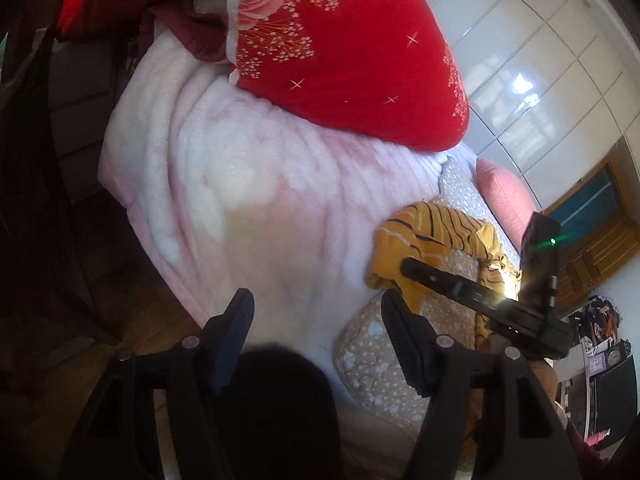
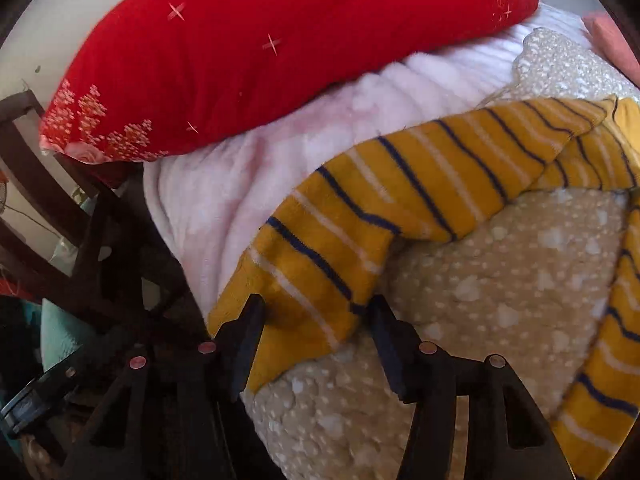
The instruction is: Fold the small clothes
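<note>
Toward the bed's left edge the left gripper (image 1: 316, 340) hovers with fingers spread and empty over the pink blanket (image 1: 248, 200). Further right, the right gripper (image 2: 316, 328) has fingers spread around an end of the striped yellow garment (image 2: 400, 184), which lies rumpled on the spotted beige cover (image 2: 500, 280). Folding looks barely begun.

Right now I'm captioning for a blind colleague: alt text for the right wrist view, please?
The open right gripper straddles the end of a yellow striped garment draped over a beige dotted quilt. A pink blanket and red floral pillow lie behind.
</note>
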Tool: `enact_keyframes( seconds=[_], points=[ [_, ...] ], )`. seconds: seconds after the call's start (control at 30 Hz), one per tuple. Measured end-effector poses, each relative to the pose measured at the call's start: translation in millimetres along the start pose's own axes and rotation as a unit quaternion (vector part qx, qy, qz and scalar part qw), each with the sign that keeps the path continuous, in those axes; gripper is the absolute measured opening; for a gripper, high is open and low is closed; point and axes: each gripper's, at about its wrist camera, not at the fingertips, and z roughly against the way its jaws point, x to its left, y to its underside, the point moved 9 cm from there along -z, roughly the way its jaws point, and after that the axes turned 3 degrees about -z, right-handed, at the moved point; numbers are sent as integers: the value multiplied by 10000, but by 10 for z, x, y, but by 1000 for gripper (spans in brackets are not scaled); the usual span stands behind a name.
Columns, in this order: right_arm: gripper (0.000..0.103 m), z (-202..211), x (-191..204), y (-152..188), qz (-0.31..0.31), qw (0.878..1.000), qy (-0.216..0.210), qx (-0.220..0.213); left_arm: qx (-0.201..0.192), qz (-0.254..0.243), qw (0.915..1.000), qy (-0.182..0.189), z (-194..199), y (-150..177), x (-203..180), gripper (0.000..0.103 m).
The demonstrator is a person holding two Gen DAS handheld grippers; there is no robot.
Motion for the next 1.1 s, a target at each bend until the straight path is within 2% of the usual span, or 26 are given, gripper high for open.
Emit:
enact_keyframes(
  seconds=[0.03,0.07,0.1,0.2,0.3,0.43,0.53,0.57,0.63,0.7,0.77,0.83,0.97,1.03,1.1],
  points=[
    [18,-16,30,-21,76,9999,-56,67,-14,-38,10000,9,14,3,-26,65],
    [10,10,30,-42,71,9997,-175,171,-22,-79,10000,14,19,-1,-67,65],
    [10,93,-9,-94,88,9997,-178,156,-30,-126,9999,29,23,-8,-115,65],
    [9,556,-182,-337,499,9981,224,-280,-76,-258,9996,94,38,-9,-287,65],
    [9,1300,-634,-560,455,9942,601,-765,-63,-415,9990,172,5,5,-471,65],
    [9,2335,-1696,-623,-117,9789,1562,-1309,90,-626,9975,329,-114,86,-764,65],
    [9,2872,-2695,-461,-1058,9598,2157,-1449,269,-799,9953,475,-237,182,-1032,65],
    [9,2980,-3038,-365,-1365,9527,2327,-1400,332,-866,9943,519,-275,217,-1128,65],
    [13,3016,-3676,-79,-1874,9377,2751,-994,459,-1041,9916,614,-348,283,-1336,65],
    [17,3069,-4139,267,-2417,9133,3185,-775,543,-1281,9878,699,-398,357,-1564,66],
    [29,3191,-4284,515,-2800,9046,3008,-1131,636,-1538,9835,711,-461,446,-1759,69],
    [30,3314,-4323,685,-3030,9020,2698,-1477,794,-1742,9788,729,-562,558,-1933,70],
    [31,3419,-4223,843,-2940,9082,2422,-1732,1093,-2010,9702,802,-774,778,-2197,70],
    [42,3474,-4176,870,-2957,9085,2245,-1919,1179,-2110,9670,804,-877,884,-2300,70],
    [62,3499,-4116,887,-2999,9052,2150,-2107,1358,-2102,9647,820,-992,981,-2360,70]
  ],
)
